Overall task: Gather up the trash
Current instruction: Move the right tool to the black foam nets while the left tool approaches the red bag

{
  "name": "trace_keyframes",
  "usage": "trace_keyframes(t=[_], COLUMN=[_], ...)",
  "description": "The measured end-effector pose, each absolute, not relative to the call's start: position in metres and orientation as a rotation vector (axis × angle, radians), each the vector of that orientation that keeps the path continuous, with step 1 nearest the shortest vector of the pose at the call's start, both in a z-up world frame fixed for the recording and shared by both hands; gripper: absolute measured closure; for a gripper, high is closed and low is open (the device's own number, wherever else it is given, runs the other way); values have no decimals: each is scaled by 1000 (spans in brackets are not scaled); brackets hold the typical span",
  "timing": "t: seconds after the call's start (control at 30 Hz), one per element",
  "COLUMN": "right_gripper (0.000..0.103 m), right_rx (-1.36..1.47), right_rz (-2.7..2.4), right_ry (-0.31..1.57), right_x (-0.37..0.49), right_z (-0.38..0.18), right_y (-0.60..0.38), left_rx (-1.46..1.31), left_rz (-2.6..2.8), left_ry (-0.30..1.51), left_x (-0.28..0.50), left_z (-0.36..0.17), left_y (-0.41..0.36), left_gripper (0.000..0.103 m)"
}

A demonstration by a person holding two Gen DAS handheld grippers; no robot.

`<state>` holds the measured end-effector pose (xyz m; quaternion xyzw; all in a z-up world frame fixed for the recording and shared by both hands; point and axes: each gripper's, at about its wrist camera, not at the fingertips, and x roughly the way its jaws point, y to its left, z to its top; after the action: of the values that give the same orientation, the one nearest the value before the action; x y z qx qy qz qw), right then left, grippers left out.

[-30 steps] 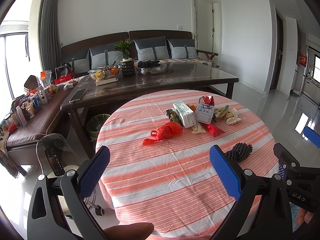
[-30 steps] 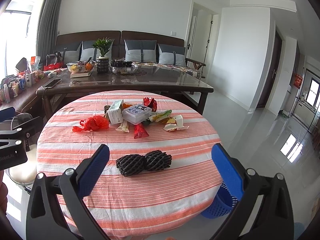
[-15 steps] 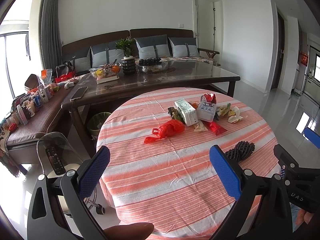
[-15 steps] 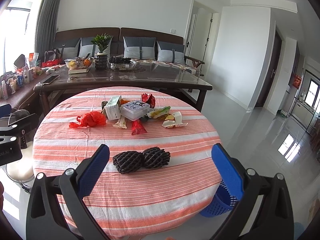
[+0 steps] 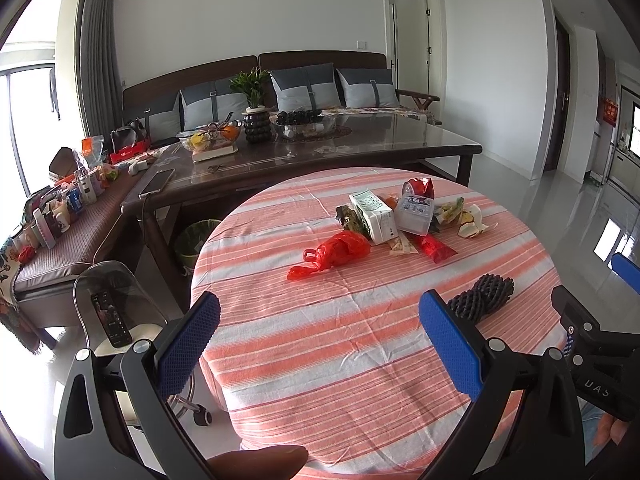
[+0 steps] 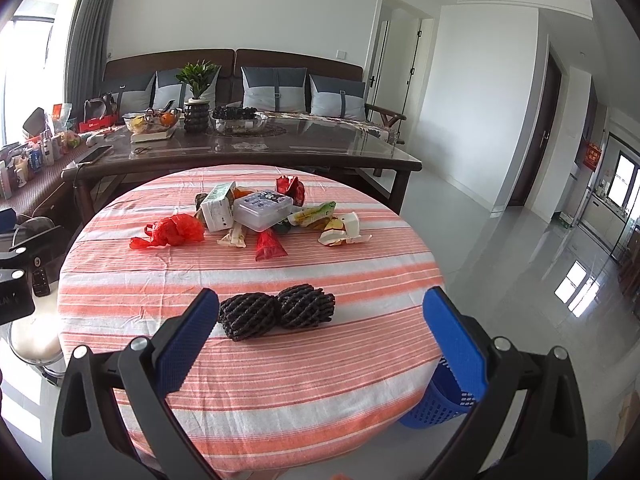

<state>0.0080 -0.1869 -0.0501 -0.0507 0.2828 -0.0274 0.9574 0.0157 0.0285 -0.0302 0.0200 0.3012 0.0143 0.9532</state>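
The round tabletop [image 6: 248, 376] has an orange and white striped cloth, and the trash lies in a heap [image 6: 260, 212] at its far middle, with a red plastic bag [image 6: 176, 230] to the left of it and two black foam nets [image 6: 276, 311] alone near the front edge. Behind stands a long dark table [image 6: 320, 152] and a sofa with grey cushions [image 6: 276, 88], and a blue basket [image 6: 440, 404] sits on the glossy floor at the right of the tabletop. The left gripper [image 5: 320, 344] and the right gripper [image 6: 320, 340] both hover before the tabletop with jaws wide apart, holding nothing.
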Motion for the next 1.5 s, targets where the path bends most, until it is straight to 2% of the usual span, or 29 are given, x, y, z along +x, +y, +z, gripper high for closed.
trace_keyframes(t=[0.17,0.6,0.8,1.1,1.5], right_gripper=[5,5,5,5,5], right_rx=[-35,221,78,-105,-15], right_rz=[-27,1,76,60,113], right_ry=[615,961,974,942,936], right_x=[25,129,144,158,129], right_z=[-61,-146,-158,-165,-163], right_y=[-185,-171,-182,-261,-277], left_rx=[23,26,48,69,124], left_rz=[65,97,95,70,-27], left_ry=[628,690,729,810,966], left_x=[22,34,44,73,157], left_z=[-35,-59,-76,-106,-154], left_y=[42,49,43,40,3], left_gripper=[4,4,4,4,4])
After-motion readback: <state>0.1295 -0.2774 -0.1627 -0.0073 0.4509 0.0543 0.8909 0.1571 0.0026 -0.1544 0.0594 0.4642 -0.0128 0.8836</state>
